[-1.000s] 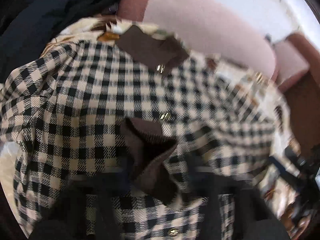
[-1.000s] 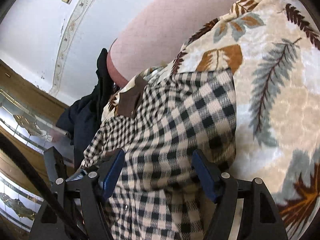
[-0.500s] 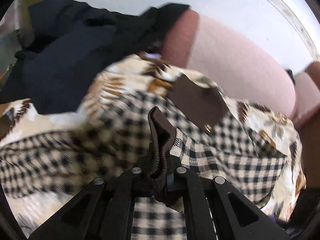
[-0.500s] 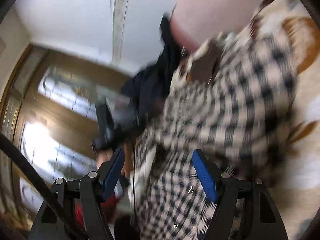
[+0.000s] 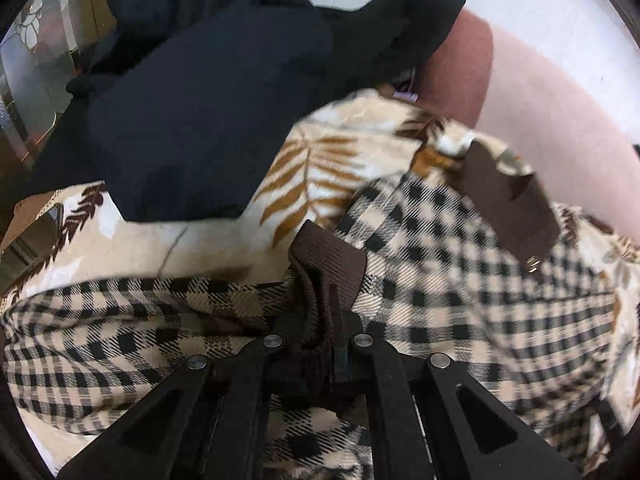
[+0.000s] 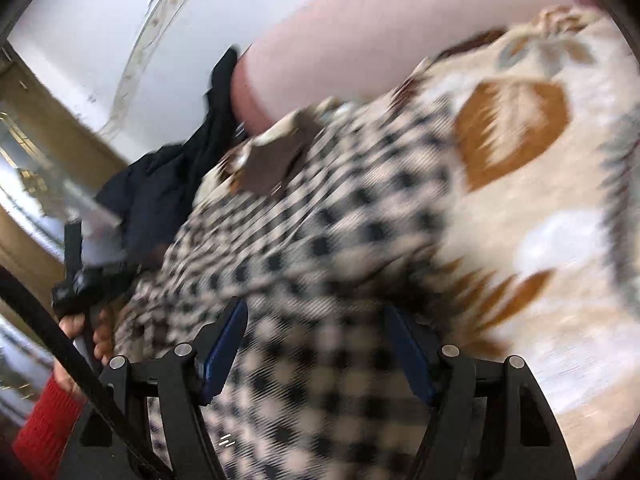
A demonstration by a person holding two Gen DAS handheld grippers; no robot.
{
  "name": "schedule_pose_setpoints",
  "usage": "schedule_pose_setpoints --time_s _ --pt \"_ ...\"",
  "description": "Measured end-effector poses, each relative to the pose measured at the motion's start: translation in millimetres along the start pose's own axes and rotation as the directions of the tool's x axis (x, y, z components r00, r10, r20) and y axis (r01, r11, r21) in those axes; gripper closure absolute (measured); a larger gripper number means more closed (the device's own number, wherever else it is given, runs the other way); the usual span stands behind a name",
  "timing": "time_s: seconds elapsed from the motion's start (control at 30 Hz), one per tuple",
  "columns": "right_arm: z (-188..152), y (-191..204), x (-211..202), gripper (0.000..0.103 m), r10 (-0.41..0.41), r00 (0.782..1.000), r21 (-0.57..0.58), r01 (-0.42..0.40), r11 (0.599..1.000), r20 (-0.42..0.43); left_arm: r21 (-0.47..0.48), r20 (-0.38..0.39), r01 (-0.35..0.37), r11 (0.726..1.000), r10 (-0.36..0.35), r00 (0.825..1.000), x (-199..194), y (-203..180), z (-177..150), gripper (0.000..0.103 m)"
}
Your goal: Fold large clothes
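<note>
Early in the fold. Left gripper (image 5: pixel 320 344) pinching the brown cuff (image 5: pixel 324 264) of the checked shirt (image 5: pixel 460 280), sleeve not yet laid across. Shirt spread rumpled on the leaf blanket (image 5: pixel 312 168). Right gripper (image 6: pixel 316 344) fingers spread, straddling checked cloth; most folds left.

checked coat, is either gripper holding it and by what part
The left gripper pinches the checked coat by its brown ribbed cuff. The right gripper is open, holding nothing.
</note>
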State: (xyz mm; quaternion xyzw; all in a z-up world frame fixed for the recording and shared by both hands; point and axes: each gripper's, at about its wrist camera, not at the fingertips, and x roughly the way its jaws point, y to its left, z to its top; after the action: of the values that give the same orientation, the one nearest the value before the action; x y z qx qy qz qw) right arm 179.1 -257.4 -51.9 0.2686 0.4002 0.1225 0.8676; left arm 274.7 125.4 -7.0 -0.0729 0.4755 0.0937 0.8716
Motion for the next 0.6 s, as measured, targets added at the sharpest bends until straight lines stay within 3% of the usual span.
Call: schedule_pose_setpoints --time_s 0.13,0.2,0.33,0.4,0.47,0.53,0.6 --pt "8 -27 -5 0.028 0.0 1.0 0.115 0.0 0.993 0.001 0.013 0.001 -0.005 1.0 0.005 1.0 10 3 -11 0.094" --pt "11 -25 -8 0.028 -0.006 1.0 0.103 0.006 0.995 0.005 0.017 0.004 0.007 1.0 -0.007 1.0 7 7 -12 0.093" --pt "17 -13 -22 0.027 -0.079 0.996 0.046 0.076 0.996 0.051 -0.05 0.014 0.031 0.998 -0.031 0.999 -14 28 -11 0.074" --pt "18 -12 -28 0.027 -0.088 0.994 0.044 0.085 0.995 0.059 -0.085 0.042 0.054 0.995 -0.05 0.998 -33 41 -13 0.068" --pt "19 -10 -30 0.027 -0.09 0.995 0.035 0.088 0.995 0.054 -0.101 0.085 0.044 0.994 -0.035 0.996 -54 52 -21 0.056" --pt "20 -7 -28 0.027 -0.085 0.995 0.023 0.084 0.996 0.047 -0.094 0.112 0.018 0.995 -0.007 0.994 -68 52 -29 0.054" --pt "21 -2 -27 0.027 -0.078 0.996 0.01 0.077 0.997 0.053 -0.061 0.125 0.053 0.997 -0.045 0.991 -79 46 -37 0.054"
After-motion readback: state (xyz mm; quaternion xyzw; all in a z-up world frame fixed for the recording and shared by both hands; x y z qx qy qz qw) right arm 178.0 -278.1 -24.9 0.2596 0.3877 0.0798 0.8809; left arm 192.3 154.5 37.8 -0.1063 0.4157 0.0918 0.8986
